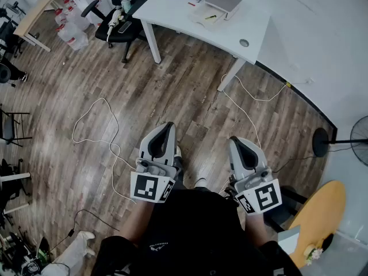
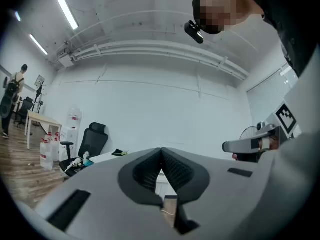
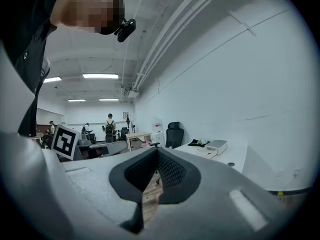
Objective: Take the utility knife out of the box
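Left gripper [image 1: 166,126] and right gripper [image 1: 236,141] are held over the floor [image 1: 144,85], jaws closed on nothing; they should be opened once the counter's [image 1: 253,33] grey box [image 1: 223,0] is neared.

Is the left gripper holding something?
No, the left gripper has its jaws pressed together with nothing between them.

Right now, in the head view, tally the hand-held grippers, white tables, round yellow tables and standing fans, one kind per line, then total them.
Hand-held grippers: 2 (left hand-held gripper, right hand-held gripper)
White table: 1
Round yellow table: 1
Standing fan: 1
Total: 5
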Demonstrator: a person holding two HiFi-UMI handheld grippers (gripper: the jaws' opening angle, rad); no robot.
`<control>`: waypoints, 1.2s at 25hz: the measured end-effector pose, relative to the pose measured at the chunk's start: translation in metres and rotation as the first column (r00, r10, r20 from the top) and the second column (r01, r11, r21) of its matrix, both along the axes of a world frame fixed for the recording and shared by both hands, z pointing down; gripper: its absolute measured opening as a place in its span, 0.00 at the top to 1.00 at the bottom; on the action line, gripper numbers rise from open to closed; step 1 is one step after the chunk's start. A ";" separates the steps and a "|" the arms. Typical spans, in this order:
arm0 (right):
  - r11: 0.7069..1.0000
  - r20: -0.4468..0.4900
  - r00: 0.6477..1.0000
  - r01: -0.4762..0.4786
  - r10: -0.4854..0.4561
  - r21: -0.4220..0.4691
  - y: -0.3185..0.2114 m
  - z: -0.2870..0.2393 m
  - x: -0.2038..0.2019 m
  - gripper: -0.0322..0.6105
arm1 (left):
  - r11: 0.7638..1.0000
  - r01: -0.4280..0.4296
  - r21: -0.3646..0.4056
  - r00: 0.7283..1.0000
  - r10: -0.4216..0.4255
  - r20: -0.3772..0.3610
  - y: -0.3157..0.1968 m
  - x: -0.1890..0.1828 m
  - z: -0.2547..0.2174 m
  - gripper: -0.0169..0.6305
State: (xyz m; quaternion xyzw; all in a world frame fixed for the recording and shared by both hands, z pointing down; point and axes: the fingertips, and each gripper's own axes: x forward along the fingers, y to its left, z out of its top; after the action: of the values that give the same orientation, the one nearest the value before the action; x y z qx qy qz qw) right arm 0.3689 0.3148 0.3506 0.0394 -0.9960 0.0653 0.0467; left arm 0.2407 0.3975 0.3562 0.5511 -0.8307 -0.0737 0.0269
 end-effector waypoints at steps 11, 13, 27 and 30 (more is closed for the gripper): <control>0.999 0.048 0.998 -0.044 0.045 -0.026 0.043 0.004 0.188 0.94 | 0.994 -0.098 -0.051 0.992 0.102 0.080 0.044 0.212 -0.015 0.97; 0.998 0.085 0.996 -0.037 0.041 -0.044 0.049 -0.008 0.206 0.94 | 0.995 -0.092 -0.048 0.990 0.096 0.102 0.048 0.227 -0.025 0.97; 0.998 0.084 0.995 -0.055 0.056 -0.016 0.058 -0.013 0.244 0.94 | 0.993 -0.110 -0.032 0.985 0.113 0.130 0.051 0.264 -0.034 0.97; 0.998 0.080 0.995 -0.062 0.064 -0.016 0.062 -0.012 0.236 0.94 | 0.995 -0.102 -0.019 0.989 0.103 0.108 0.056 0.253 -0.032 0.97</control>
State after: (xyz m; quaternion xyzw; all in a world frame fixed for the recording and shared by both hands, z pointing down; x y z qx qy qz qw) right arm 0.6047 0.3765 0.3385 0.0678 -0.9949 0.0749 0.0045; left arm 0.4934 0.4540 0.3239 0.5960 -0.8021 -0.0364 -0.0108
